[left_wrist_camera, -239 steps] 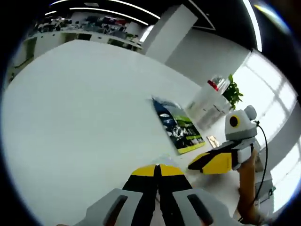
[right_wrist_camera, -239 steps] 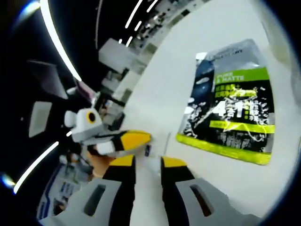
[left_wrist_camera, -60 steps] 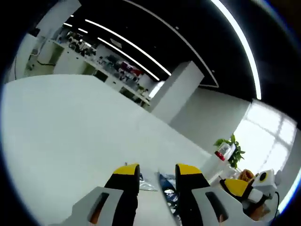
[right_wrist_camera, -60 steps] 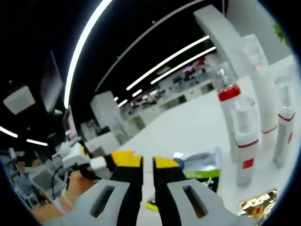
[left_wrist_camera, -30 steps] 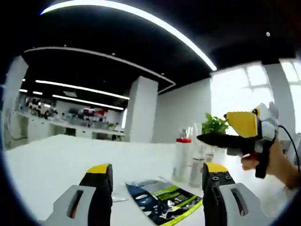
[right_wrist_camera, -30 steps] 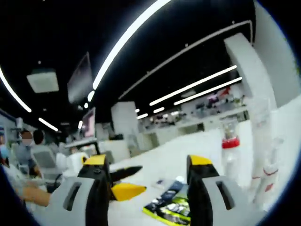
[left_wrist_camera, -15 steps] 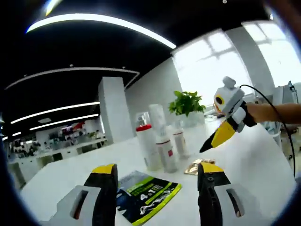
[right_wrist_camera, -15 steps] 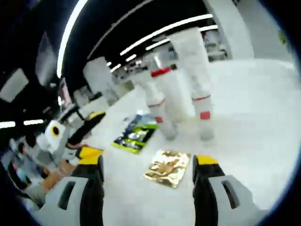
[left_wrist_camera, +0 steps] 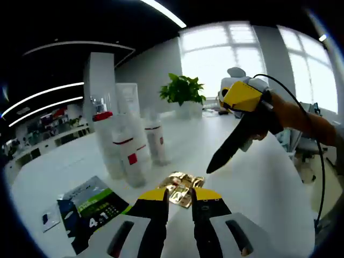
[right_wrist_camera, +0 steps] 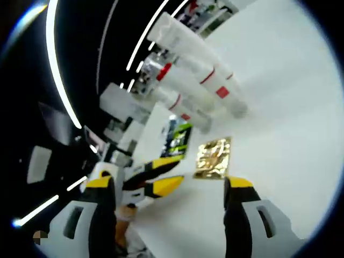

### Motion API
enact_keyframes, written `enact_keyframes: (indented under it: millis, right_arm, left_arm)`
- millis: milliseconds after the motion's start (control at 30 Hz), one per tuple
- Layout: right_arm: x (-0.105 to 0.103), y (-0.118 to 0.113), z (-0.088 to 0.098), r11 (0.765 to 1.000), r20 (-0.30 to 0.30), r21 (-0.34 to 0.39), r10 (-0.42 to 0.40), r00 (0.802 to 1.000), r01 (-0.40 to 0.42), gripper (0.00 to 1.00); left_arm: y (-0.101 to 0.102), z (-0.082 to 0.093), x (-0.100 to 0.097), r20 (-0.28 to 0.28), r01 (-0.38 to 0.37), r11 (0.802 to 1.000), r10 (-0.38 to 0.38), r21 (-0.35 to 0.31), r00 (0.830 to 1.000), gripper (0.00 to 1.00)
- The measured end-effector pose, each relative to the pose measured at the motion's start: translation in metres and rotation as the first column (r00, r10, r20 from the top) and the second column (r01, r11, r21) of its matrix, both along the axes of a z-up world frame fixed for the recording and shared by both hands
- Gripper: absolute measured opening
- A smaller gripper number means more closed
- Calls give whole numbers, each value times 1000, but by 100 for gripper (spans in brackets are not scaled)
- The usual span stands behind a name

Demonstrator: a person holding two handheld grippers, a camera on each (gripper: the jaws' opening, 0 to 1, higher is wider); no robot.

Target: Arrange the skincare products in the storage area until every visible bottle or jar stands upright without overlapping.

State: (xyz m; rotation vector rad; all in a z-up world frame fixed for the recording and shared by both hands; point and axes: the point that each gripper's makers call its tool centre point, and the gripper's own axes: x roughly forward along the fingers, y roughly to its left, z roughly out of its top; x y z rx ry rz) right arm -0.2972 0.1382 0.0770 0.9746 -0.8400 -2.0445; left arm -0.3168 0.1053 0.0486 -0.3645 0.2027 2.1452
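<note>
Left claw (left_wrist_camera: 179, 198): jaws nearly together, empty. Right claw (right_wrist_camera: 167, 188): jaws spread wide, empty.
Bottles (left_wrist_camera: 131, 161): upright cluster, beyond left claw's tips.
Gold sachet (left_wrist_camera: 181, 187): flat, just ahead of both claws.
Green packet (left_wrist_camera: 91, 209): left of left claw.
Risk: a careless reach could topple the bottles.

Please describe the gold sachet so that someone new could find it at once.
On the white table, find the cluster of white bottles with red bands. The gold sachet lies flat just in front of them. It is shiny and crinkled, unlike the nearby green-and-black packet.
</note>
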Motion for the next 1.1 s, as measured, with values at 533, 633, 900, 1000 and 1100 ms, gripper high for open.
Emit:
enact_keyframes:
  millis: [533, 633, 900, 1000, 1100]
  right_arm:
    - [-3, -4, -1, 990, 35, -125, -59, 998, 63, 77]
    - [-8, -4, 0, 986, 45, -147, -75, 996, 81, 78]
    - [-23, -8, -5, 981, 53, -142, -123, 991, 129, 70]
    - [-31, -4, -9, 983, 48, -111, -145, 988, 150, 57]
    - [-37, -3, -13, 982, 68, -102, -153, 986, 160, 41]
  left_arm:
    - [8, -27, -24, 75, -89, 991, 97, -104, 992, 0]
    - [6, -26, -25, 75, -99, 991, 106, -95, 992, 0]
    - [4, -26, -27, 75, -116, 991, 121, -67, 990, 0]
    - [2, -27, -28, 77, -125, 990, 129, -58, 989, 0]
    - [2, -27, -28, 85, -128, 991, 132, -49, 988, 0]
